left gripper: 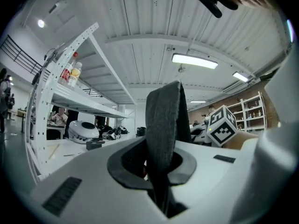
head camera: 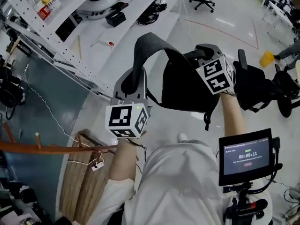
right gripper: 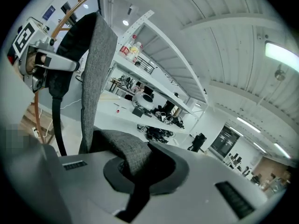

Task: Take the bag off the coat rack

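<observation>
A dark bag [head camera: 185, 90] with a grey shoulder strap [head camera: 146, 45] hangs in the air between my two grippers, away from the wooden coat rack [head camera: 47, 148] at the lower left. My left gripper [head camera: 136, 74] is shut on the strap [left gripper: 163, 120], which stands up out of its jaws [left gripper: 161, 171]. My right gripper [head camera: 199, 56] is shut on the grey fabric at the bag's top [right gripper: 122, 149], and the strap [right gripper: 99, 73] runs from there up to the left gripper [right gripper: 44, 62]. The rack's orange bar [right gripper: 70, 13] shows behind.
A long white bench [head camera: 136, 20] under white shelving [head camera: 56, 13] runs along the upper left. A black office chair [head camera: 262, 88] stands close on the right. A small screen on a mount [head camera: 245, 156] sits at the lower right. The rack's wooden base [head camera: 84, 182] is below left.
</observation>
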A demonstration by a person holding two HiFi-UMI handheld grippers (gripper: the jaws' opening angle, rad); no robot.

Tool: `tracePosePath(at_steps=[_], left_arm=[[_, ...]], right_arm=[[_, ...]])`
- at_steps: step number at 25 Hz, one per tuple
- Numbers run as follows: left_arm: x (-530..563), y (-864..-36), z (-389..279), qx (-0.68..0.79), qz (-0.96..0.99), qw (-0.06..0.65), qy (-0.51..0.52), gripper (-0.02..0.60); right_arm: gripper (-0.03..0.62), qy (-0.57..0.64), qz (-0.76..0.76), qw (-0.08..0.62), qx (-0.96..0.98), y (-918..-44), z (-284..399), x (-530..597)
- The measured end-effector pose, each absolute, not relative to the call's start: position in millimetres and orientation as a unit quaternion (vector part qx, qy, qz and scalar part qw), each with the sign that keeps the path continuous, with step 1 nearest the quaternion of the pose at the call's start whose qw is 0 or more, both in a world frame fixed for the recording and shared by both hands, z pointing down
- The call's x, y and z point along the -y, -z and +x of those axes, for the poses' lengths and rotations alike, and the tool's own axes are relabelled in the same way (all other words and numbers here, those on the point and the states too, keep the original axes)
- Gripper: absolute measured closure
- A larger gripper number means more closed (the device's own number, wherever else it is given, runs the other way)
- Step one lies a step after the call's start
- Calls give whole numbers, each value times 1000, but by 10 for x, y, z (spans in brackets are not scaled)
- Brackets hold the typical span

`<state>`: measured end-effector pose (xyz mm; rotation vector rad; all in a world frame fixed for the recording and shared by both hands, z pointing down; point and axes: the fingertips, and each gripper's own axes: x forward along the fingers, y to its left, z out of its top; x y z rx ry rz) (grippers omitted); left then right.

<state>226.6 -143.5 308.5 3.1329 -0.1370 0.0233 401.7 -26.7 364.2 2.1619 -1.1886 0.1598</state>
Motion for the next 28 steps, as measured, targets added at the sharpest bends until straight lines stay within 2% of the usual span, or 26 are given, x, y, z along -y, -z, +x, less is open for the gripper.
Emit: tracePosePath(at_steps=[6, 12, 16, 22, 28], left_arm=[[1217, -3380, 2436, -4, 1000, -13, -24, 548], [1045, -3879, 2321, -97, 989, -87, -64, 544], [1116, -4153, 2139, -158, 979, -76, -105, 471], [1160, -4485, 1766, -223, 951, -123, -175, 299], [1358, -4654, 1517, -219, 950, -104, -197, 279]], right_arm=[[583, -88, 839, 327, 426, -3880, 4188, -2], [583, -112, 855, 312, 399, -3982, 4348, -296], [583, -122, 862, 308, 382, -4010, 4519, -375], [583, -135, 880, 296, 347, -4018, 4817, -618], [583, -131, 886, 292, 336, -3963, 4917, -673]])
